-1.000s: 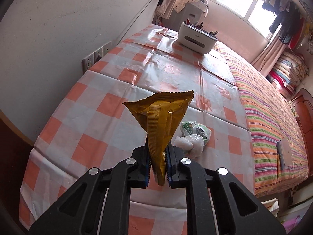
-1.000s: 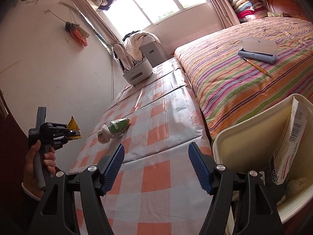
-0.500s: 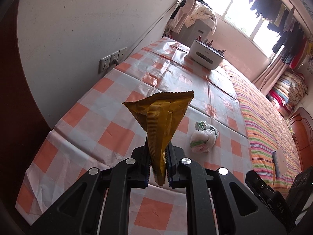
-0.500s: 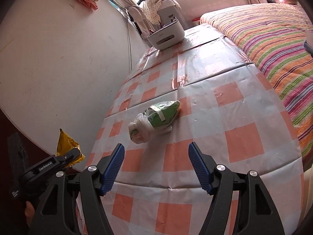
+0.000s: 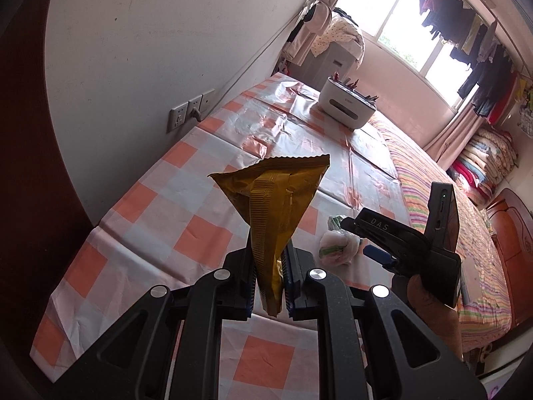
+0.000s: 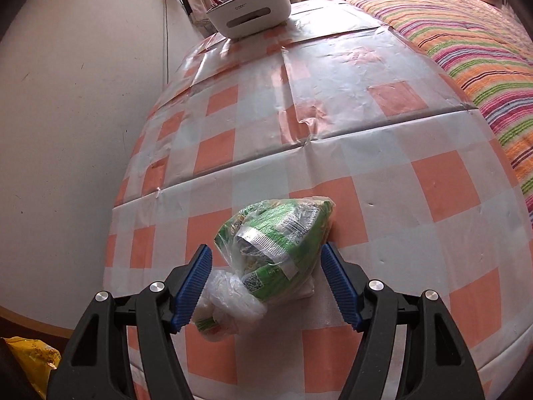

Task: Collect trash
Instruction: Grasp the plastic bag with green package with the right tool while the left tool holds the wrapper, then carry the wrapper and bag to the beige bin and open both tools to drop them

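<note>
Counting the trash, I can see two pieces. One is a yellow wrapper (image 5: 276, 213). The other is a clear bag (image 6: 276, 243) stuffed with green packets.

The left gripper (image 5: 269, 280) is clenched tight on the yellow wrapper. It pinches the thin bottom end, and the wide top stands up above the jaws like a fan. The wrapper is up in the air above the near part of the table (image 5: 160, 220), not touching it. The gripper points down at a slant toward the checked cloth.

The clear bag lies on the table, near the front edge, on the orange and white squares. The right gripper (image 6: 265, 281) points down at it, with its jaws apart. One blue pad (image 6: 195, 283) is on the left of the bag and the other is on the right. The bag sits between them, but the pads do not squeeze it. The right pad is just beside the bag; I cannot tell if it touches.

In the left camera, one hand (image 5: 429, 303) holds the right gripper low on the right.

One white box (image 6: 250, 16) sits at the far end of the table. One striped bed (image 6: 466, 33) is next to the table.
</note>
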A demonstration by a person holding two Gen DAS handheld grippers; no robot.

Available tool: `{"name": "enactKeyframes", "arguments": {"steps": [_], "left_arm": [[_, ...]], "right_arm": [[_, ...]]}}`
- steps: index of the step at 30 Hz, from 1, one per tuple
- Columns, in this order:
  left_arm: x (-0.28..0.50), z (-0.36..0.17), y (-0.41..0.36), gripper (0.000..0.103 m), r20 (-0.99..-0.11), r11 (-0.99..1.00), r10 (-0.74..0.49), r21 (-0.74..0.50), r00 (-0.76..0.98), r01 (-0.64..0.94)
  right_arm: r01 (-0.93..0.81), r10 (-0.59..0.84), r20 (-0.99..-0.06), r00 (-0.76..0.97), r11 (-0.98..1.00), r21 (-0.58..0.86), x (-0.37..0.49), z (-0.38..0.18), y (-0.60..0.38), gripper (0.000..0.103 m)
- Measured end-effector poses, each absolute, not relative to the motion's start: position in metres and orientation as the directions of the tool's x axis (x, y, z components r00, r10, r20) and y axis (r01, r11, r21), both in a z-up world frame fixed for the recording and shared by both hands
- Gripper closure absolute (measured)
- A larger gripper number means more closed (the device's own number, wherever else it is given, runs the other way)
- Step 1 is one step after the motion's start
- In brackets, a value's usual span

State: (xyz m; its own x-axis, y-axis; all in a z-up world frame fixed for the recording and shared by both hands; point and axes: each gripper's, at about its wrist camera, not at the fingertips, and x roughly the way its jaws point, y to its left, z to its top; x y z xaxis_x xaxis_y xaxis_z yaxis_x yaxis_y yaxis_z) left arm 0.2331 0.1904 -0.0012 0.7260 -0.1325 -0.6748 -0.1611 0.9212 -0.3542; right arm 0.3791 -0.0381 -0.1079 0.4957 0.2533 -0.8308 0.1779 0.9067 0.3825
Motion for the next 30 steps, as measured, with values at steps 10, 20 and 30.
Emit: {"name": "enactKeyframes", "arguments": {"steps": [10,20,30], "left_arm": [[0.232,-0.001,0.181,0.087,-0.677,0.929,-0.15,-0.345,0.721,-0.13],[0.228,-0.008,0.146,0.087,-0.689,0.956,-0.176,-0.291,0.703,-0.046],[0.215,-0.014,0.097,0.087,-0.688,0.965,-0.242,-0.241,0.684,0.099]], "right_arm": [[0.02,0.332,-0.82,0.466,0.923,0.385,0.368,-0.126,-0.032,0.046],[-0.12,0.368,-0.784,0.5,0.926,0.358,0.304,-0.113,-0.057,0.066],[-0.145,0.333,-0.72,0.608,0.939,0.312,0.218,-0.096,-0.106,0.066]]}}
